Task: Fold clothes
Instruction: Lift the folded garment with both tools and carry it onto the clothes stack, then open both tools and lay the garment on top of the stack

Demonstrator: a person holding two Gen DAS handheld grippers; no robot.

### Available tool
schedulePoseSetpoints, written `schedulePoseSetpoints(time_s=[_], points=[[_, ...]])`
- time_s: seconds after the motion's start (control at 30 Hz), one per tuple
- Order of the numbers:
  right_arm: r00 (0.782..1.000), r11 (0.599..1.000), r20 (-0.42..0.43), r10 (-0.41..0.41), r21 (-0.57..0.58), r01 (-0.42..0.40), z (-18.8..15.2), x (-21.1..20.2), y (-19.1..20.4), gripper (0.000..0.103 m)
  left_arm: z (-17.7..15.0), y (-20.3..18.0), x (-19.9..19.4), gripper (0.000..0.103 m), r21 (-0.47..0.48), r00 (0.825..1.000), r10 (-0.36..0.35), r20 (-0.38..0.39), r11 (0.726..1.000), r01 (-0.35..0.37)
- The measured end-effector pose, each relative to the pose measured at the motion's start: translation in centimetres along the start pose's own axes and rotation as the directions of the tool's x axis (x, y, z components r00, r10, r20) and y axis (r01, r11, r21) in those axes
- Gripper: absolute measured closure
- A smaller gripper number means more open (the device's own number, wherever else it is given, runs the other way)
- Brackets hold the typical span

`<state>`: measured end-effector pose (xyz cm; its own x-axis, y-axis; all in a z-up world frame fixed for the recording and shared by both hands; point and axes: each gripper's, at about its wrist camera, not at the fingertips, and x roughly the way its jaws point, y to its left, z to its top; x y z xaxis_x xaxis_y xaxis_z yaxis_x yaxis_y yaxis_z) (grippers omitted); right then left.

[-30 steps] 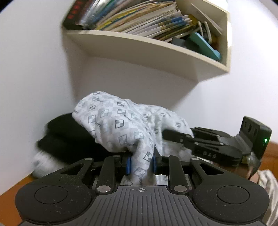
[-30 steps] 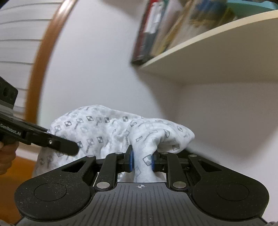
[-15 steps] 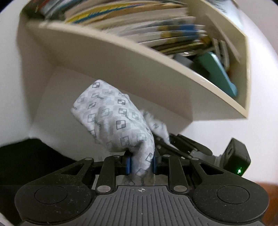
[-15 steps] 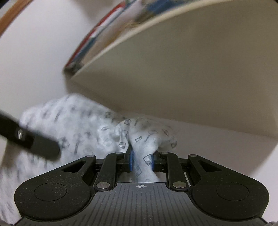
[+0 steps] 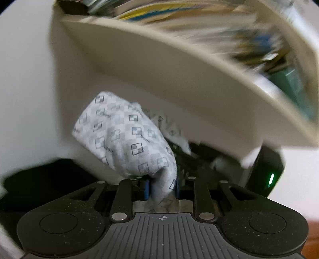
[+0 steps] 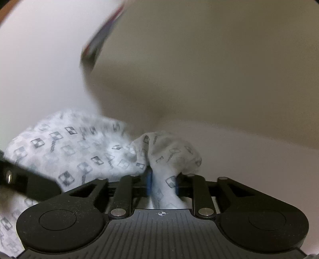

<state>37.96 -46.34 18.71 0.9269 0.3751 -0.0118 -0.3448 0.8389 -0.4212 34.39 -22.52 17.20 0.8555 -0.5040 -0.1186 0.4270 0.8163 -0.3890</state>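
1. White woven garment printed with small grey checked squares (image 5: 127,139): raised off any surface and pinched at two separate places, one by each gripper. The cloth bunches into a rounded lobe above each grip. Judgement: two spaced holds on a lifted piece suit spreading it or bringing one edge over to another for a fold. How far the folding has gone cannot be told, since the hanging part is out of view.

2. Left gripper, black with blue pads (image 5: 161,188): fingers drawn narrow, clamping a thick gather of the garment between the pads. It points upward toward the shelf, which fits a lift that lets the cloth hang free.

3. Right gripper, same make (image 6: 162,184): fingers likewise narrow on a twisted tuck of the same garment (image 6: 79,147). In the left wrist view its body shows just beyond the cloth, with a green lamp lit. The two grippers are near each other, the fabric slack between them.

4. Cream wall-mounted shelf (image 5: 159,75): overhead, close above both grippers. Judgement: further lift risks the cloth or a gripper brushing its underside.

5. Row of books and booklets (image 5: 179,18): stacked on the shelf, blurred.

6. Dark cloth mass (image 5: 39,179): low at left, beneath the lifted garment. Whether it is another item awaiting folding or already done cannot be told.
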Motion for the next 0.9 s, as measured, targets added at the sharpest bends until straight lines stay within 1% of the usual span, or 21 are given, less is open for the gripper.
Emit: schedulePoseSetpoints(time_s=[0.03, 0.07, 0.1, 0.13, 0.17, 0.2, 0.23, 0.27, 0.33, 0.37, 0.4, 0.43, 0.47, 0.5, 0.57, 0.63, 0.7, 0.73, 0.77, 0.8, 0.9], points=[[0.998, 1.0, -0.066, -0.004, -0.026, 0.003, -0.9, 2.5, 0.6, 0.053, -0.3, 1.5, 1.0, 0.069, -0.004, 0.996, 0.058, -0.061, 0.998, -0.059], [0.991, 0.999, -0.132, -0.013, -0.054, 0.005, -1.8, 5.1, 1.3, 0.049, -0.7, 3.1, 2.1, 0.068, -0.006, 0.985, 0.118, -0.122, 0.993, -0.12], [0.98, 0.997, -0.197, -0.022, -0.081, 0.007, -2.7, 7.6, 1.9, 0.051, -1.1, 4.1, 1.9, 0.068, -0.006, 0.983, 0.134, -0.128, 0.991, -0.136], [0.978, 0.996, -0.206, -0.038, -0.084, 0.021, -3.2, 8.4, 2.2, 0.05, -1.4, 5.0, 1.6, 0.066, -0.006, 0.982, 0.143, -0.125, 0.989, -0.145], [0.981, 0.998, -0.191, -0.027, -0.054, 0.017, -3.6, 8.2, 2.1, 0.049, -1.8, 5.8, 1.3, 0.065, -0.006, 0.981, 0.152, -0.122, 0.988, -0.154], [0.987, 1.0, -0.163, 0.003, -0.007, -0.004, -3.8, 7.6, 1.7, 0.046, -2.1, 6.7, 0.9, 0.062, -0.005, 0.98, 0.161, -0.12, 0.987, -0.163], [0.99, 1.0, -0.141, -0.004, 0.023, 0.007, -3.9, 6.7, 1.3, 0.046, -2.5, 7.5, 0.6, 0.056, -0.005, 0.979, 0.17, -0.117, 0.985, -0.172], [0.993, 0.998, -0.118, -0.013, 0.053, 0.02, -4.1, 5.8, 1.0, 0.046, -2.8, 8.4, 0.3, 0.053, -0.005, 0.977, 0.179, -0.114, 0.984, -0.18], [0.995, 0.995, -0.088, -0.035, 0.095, 0.044, -4.6, 4.1, 0.3, 0.047, -3.3, 8.6, -0.4, 0.052, 0.026, 0.976, 0.197, -0.095, 0.98, -0.196], [0.996, 0.991, -0.093, -0.009, 0.13, 0.021, -5.1, 3.2, -0.2, 0.049, -3.7, 8.7, -1.0, 0.051, 0.039, 0.976, 0.201, -0.079, 0.979, -0.198], [0.994, 0.987, -0.103, 0.022, 0.161, -0.005, -5.8, 2.4, -0.6, 0.057, -3.9, 8.7, -1.7, 0.051, 0.047, 0.978, 0.198, -0.059, 0.98, -0.195], [0.992, 0.981, -0.113, 0.053, 0.191, -0.03, -6.6, 1.7, -1.0, 0.059, -3.9, 8.5, -2.3, 0.051, 0.056, 0.98, 0.199, -0.026, 0.979, -0.197], [0.989, 0.973, -0.121, 0.084, 0.222, -0.055, -7.4, 0.9, -1.3, 0.059, -3.9, 8.3, -3.0, 0.051, 0.067, 0.98, 0.2, 0.008, 0.977, -0.2], [0.988, 0.969, -0.124, 0.096, 0.239, -0.064, -8.1, 0.3, -1.6, 0.059, -3.8, 8.5, -3.2, 0.051, 0.067, 0.978, 0.207, 0.018, 0.976, -0.207], [0.983, 0.951, -0.138, 0.121, 0.3, -0.075, -9.8, -0.3, -2.4, 0.059, -3.6, 9.1, -3.5, 0.051, 0.066, 0.975, 0.221, 0.03, 0.973, -0.223], [0.977, 0.942, -0.161, 0.142, 0.326, -0.083, -11.3, 0.0, -2.9, 0.059, -3.2, 10.0, -3.1, 0.051, 0.037, 0.968, 0.251, 0.014, 0.967, -0.251], [0.972, 0.95, -0.201, 0.125, 0.305, -0.059, -11.8, 0.7, -2.5, 0.059, -2.8, 10.2, -2.4, 0.055, 0.099, 0.944, 0.331, 0.011, 0.939, -0.33], [0.971, 0.954, -0.212, 0.111, 0.296, -0.044, -12.0, 0.8, -2.4, 0.059, -2.2, 9.6, -1.3, 0.062, 0.126, 0.925, 0.379, 0.02, 0.917, -0.379], [0.97, 0.957, -0.222, 0.097, 0.287, -0.03, -12.1, 0.8, -2.4, 0.059, -2.2, 9.4, -1.2, 0.064, 0.146, 0.922, 0.386, 0.029, 0.911, -0.385], [0.969, 0.96, -0.233, 0.083, 0.278, -0.015, -12.3, 0.9, -2.4, 0.06, -2.3, 9.3, -1.3, 0.064, 0.164, 0.922, 0.385, 0.038, 0.908, -0.385], [0.981, 0.954, -0.196, -0.008, 0.294, 0.067, -11.8, -0.3, -3.0, 0.06, -2.6, 9.0, -1.5, 0.064, 0.218, 0.923, 0.38, 0.065, 0.897, -0.385]])
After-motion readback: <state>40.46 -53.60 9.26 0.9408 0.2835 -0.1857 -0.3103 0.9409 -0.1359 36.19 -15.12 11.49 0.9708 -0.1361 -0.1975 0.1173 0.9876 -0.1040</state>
